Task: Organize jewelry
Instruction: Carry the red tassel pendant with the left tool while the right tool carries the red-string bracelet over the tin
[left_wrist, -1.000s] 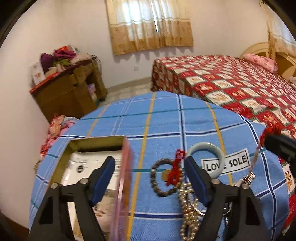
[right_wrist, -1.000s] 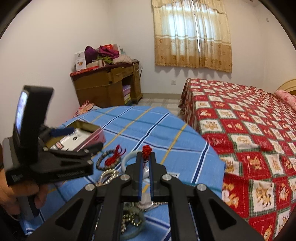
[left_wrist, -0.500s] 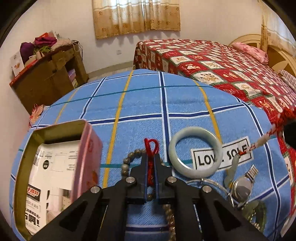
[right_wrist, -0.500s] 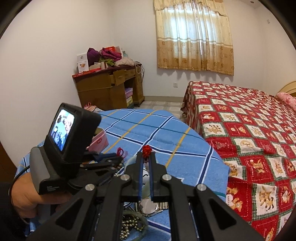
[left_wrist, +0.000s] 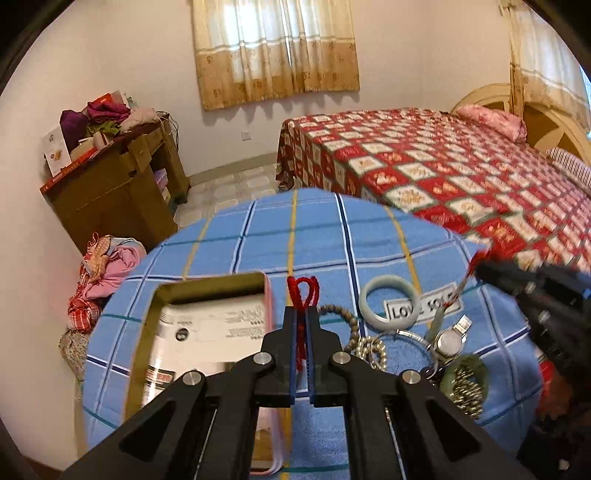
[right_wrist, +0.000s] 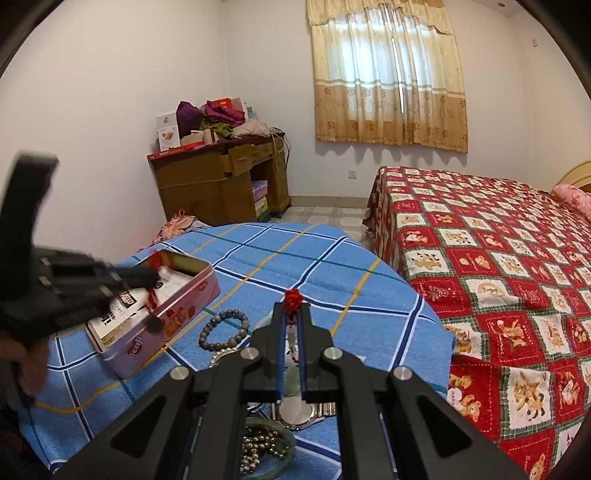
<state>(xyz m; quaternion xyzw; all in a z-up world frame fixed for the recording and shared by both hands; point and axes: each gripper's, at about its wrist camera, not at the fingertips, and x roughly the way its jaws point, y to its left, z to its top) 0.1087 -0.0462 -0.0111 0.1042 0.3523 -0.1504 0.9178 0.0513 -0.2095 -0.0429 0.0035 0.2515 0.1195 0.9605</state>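
Blue plaid table (left_wrist: 321, 236), pink tin (right_wrist: 162, 325), jade bangle (left_wrist: 389, 301), bead bracelet (right_wrist: 223, 328), watch (left_wrist: 448, 339)

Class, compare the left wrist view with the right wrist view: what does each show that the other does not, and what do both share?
Only the left wrist view shows the "LOVE SOLE" label and the pale jade bangle in full. Only the right wrist view shows the tin's pink side and the grey bead bracelet whole. Both show the open tin, the wristwatch, the blue checked cloth and the bed.
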